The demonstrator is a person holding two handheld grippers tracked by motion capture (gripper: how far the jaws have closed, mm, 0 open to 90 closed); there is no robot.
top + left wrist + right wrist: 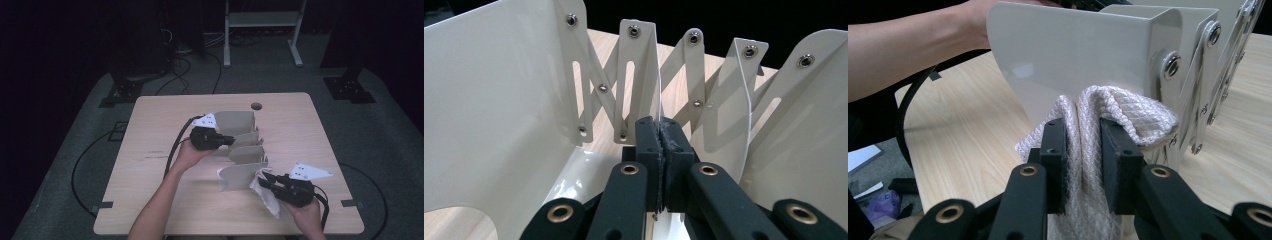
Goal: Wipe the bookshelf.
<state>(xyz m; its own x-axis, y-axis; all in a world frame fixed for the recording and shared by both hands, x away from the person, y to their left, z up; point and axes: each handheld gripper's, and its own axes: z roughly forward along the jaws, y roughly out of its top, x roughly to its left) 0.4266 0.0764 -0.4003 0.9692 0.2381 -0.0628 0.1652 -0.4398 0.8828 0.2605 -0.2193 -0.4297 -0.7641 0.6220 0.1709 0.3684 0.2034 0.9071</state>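
The right claw (1083, 145) grips a white cloth (1108, 115) beside the rack (240, 150), the left claw (659, 145) clamps a rack divider (651, 85).

No readable text from my end. Checked beige folding rack (242, 150), white cloth (1118, 112), counter (165, 135): no labels, brands, numbers, signs I can read.

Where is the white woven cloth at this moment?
In the high view, the white woven cloth is near the table's front right, between the right gripper's jaws, touching the beige folding rack's nearest panel.
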